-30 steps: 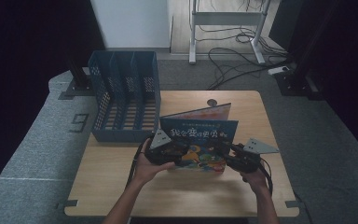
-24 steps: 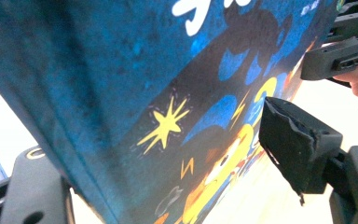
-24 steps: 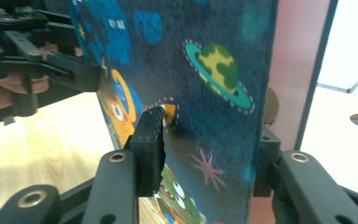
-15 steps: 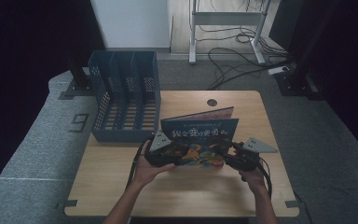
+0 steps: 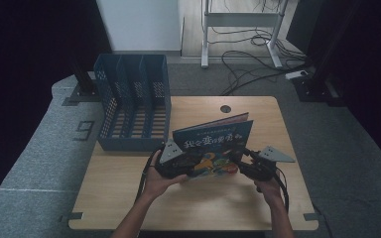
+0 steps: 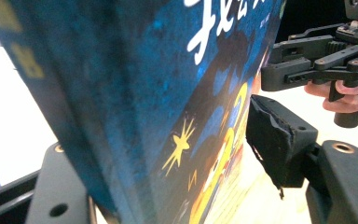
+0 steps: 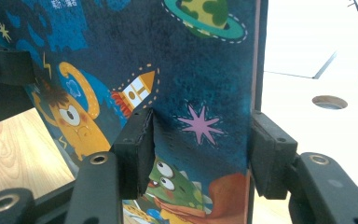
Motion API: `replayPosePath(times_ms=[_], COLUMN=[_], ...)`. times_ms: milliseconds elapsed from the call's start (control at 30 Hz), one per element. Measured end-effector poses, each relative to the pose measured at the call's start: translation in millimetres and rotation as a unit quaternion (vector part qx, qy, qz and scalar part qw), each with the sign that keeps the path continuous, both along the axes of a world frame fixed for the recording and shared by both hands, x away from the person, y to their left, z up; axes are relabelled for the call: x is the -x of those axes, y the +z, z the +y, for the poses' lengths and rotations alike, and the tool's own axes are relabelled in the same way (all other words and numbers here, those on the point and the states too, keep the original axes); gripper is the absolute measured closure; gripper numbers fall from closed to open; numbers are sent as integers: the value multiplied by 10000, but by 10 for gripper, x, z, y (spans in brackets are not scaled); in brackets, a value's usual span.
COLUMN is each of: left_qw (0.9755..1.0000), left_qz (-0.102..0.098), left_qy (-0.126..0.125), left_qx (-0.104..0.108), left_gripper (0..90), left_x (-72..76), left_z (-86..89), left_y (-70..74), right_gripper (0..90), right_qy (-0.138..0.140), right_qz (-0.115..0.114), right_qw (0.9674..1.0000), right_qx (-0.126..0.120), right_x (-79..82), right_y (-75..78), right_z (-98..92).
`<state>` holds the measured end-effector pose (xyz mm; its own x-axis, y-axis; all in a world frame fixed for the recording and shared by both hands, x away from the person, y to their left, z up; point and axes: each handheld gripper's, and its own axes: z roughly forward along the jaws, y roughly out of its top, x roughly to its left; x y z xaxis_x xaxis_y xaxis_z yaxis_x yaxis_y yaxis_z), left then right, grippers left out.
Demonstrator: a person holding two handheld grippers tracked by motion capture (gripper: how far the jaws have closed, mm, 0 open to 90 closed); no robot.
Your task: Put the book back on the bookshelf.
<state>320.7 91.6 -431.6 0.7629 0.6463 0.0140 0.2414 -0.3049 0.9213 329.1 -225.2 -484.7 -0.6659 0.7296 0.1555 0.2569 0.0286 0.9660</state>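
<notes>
A picture book (image 5: pixel 213 144) with a dark blue cartoon cover stands tilted on the wooden table (image 5: pixel 198 208), front facing me. My left gripper (image 5: pixel 191 166) is at its lower left corner. Its jaws have just been closing, and in the left gripper view (image 6: pixel 168 168) they straddle the book (image 6: pixel 144 93), the right pad (image 6: pixel 275 140) against the cover. My right gripper (image 5: pixel 238 161) is at the lower right corner. Its jaws have just been opening. In its own view (image 7: pixel 200 154) they stand either side of the book's edge (image 7: pixel 191 60), the left pad (image 7: pixel 137 149) off the cover.
A blue slotted file rack (image 5: pixel 131 99) stands at the table's back left, close to the book. A round cable hole (image 5: pixel 225 108) sits behind the book. Metal desk legs and loose cables (image 5: pixel 248 54) lie on the floor beyond the table.
In the high view both hands stay at the book's lower corners and the book stands tilted as before; no clear movement shows.
</notes>
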Motion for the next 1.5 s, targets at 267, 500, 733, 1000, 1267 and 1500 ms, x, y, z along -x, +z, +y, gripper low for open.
replayPosePath(times_ms=[267,500,733,1000,1267,1500], left_qw=[9998,9995,9995,9993,9988,9985], left_qz=[-142,-228,-242,-229,-248,-264], left_qy=[113,96,-27,-157,-226,-265], left_qx=[104,178,222,253,346,409], left_gripper=[398,471,564,627,603,625], left_x=[10,48,99,120,121,133], left_z=[14,24,36,39,-60,-64], left_y=[22,5,-16,-17,-35,-30], right_gripper=[450,436,428,411,381,376], right_qy=[-5,-83,-178,-239,-206,-209], right_qz=[43,94,227,242,218,229], right_qw=[10000,9999,9996,9994,9995,9995], right_qx=[-61,-15,-7,32,97,88], right_x=[-4,-16,-47,-53,-41,-44], right_y=[-5,-22,-70,-83,-82,-84], right_z=[0,-2,0,9,19,19])
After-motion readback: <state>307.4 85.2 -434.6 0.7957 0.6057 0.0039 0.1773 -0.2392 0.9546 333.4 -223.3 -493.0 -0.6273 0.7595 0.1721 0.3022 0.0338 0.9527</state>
